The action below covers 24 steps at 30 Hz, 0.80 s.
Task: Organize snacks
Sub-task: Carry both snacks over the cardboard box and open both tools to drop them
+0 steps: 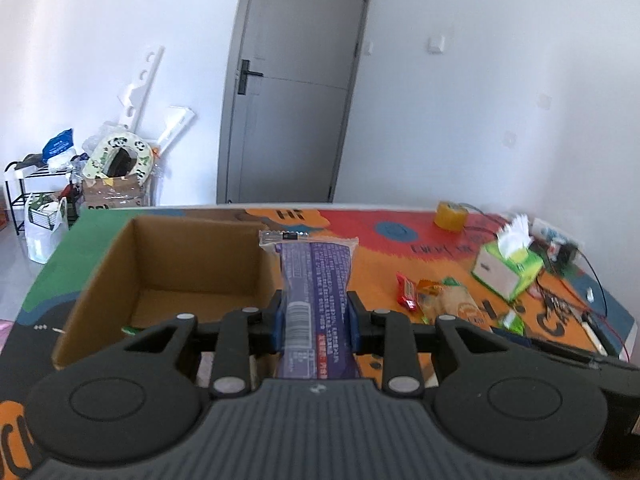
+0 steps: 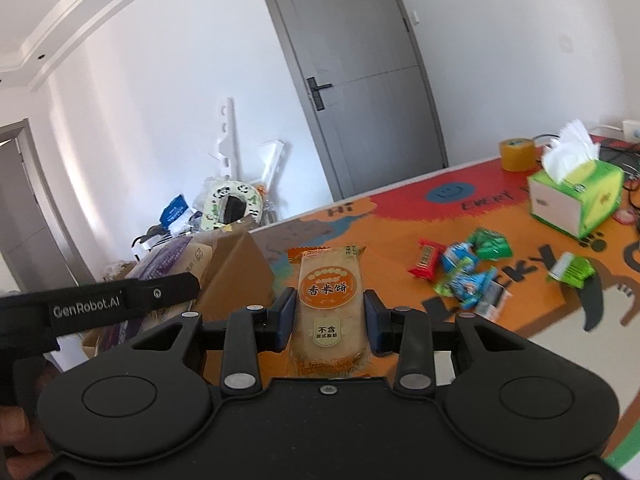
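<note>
My left fingers (image 1: 315,320) pinch a purple snack packet (image 1: 314,292) across its middle, blue pads pressed on both sides; packet stands lengthwise, sealed end pointing away, lifted off the worktop (image 1: 372,248). It hangs at the right wall of an open cardboard box (image 1: 160,264), which sits on the left part of the worktop; a small green thing lies on the box floor at the near left corner.

My right fingers (image 2: 330,316) pinch an orange-labelled rice cracker pack (image 2: 330,300) the same way, pads tight on both long edges, pack off the worktop, label facing up. The other gripper's black body crosses the left of this view, in front of the box (image 2: 236,272).

Loose snacks remaining on the worktop, right of the box: red wrapper (image 2: 427,258), blue wrappers (image 2: 464,272), green wrappers (image 2: 491,243), one more green wrapper (image 2: 572,269) further right, apart from the pile. Behind them a green-and-white tissue box (image 2: 576,200), and a yellow tape roll (image 2: 517,153) near the far edge. Cables at the far right corner. Grey door (image 1: 292,80) beyond, clutter in the floor corner.
</note>
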### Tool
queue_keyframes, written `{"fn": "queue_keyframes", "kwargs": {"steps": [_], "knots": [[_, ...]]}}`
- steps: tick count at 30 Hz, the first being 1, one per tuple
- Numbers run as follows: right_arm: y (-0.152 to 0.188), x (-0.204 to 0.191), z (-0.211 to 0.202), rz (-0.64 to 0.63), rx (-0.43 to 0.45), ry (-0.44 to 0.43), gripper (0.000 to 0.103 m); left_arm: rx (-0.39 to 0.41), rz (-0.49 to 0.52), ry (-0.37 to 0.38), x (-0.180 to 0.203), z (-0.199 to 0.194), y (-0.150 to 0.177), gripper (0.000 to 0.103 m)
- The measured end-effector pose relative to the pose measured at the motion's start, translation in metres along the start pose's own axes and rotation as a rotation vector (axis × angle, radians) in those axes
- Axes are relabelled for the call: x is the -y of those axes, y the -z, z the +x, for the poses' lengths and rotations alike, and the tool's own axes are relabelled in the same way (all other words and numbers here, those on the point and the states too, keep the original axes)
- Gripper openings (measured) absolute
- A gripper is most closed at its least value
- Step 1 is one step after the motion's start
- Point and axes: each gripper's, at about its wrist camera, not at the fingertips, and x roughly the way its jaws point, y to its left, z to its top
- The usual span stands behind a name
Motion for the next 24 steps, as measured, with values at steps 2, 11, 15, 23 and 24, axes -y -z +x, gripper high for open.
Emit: {"fn": "queue_keyframes", "kwargs": {"steps": [2,11,15,23,24], "knots": [[-0.004,-0.007,0.004,-0.01,0.002,-0.013,0.036,0.015,-0.012,-0.01,-0.009,-0.001,-0.006,0.029],[-0.013,-0.036,0.029,-0.069,-0.002,-0.046,0.036,0.04,-0.075,-0.078,-0.062,0.009,-0.027,0.029],[-0.016,-0.049,0.043,-0.083,-0.013,-0.059,0.036,0.039,-0.097,-0.104,-0.083,0.018,-0.03,0.029],[-0.024,-0.073,0.06,-0.108,-0.019,-0.083,0.036,0.023,-0.116,-0.115,-0.102,0.031,-0.036,0.03],[-0.024,-0.076,0.063,-0.11,-0.022,-0.087,0.036,0.02,-0.116,-0.121,-0.103,0.032,-0.036,0.033]]}}
